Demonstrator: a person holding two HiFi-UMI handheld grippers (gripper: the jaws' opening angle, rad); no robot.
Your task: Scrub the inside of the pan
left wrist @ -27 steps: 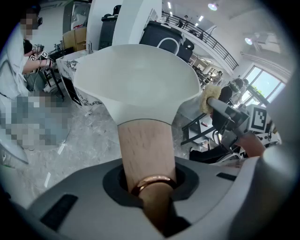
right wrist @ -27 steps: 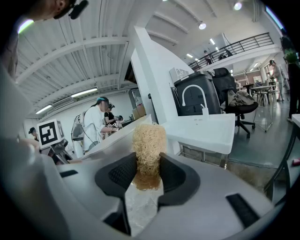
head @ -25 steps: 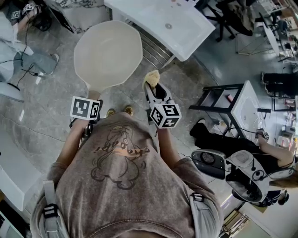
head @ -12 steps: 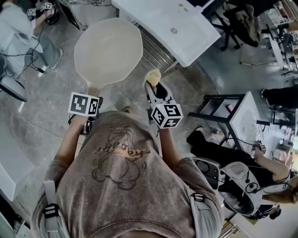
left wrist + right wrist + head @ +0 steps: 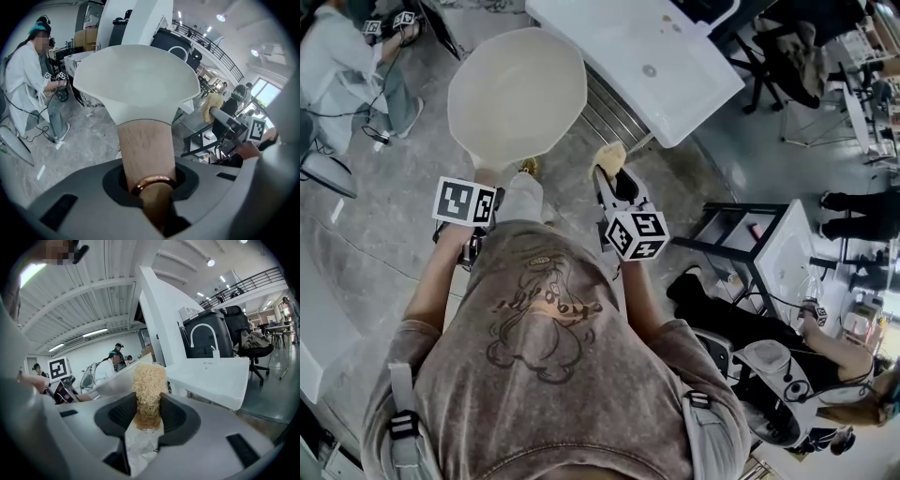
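Left gripper (image 5: 151, 187) clenched on the wooden handle (image 5: 144, 140) near its copper ring; the cream pan (image 5: 136, 79) juts ahead of the jaws, held in the air. Right gripper (image 5: 147, 418) pinches a straw-coloured fibre scrubber (image 5: 149, 380), beside the pan and not touching it. Risk: scrub pressure far from the grip may twist the handle in the jaws, or fold the soft scrubber out.

I've stepped toward the white sink (image 5: 609, 47), so its near corner now sits closer to the scrubber (image 5: 610, 155). The pan (image 5: 517, 92) has drawn further along the sink's left side. One of my feet (image 5: 528, 167) has come forward, just beside the pan's handle.
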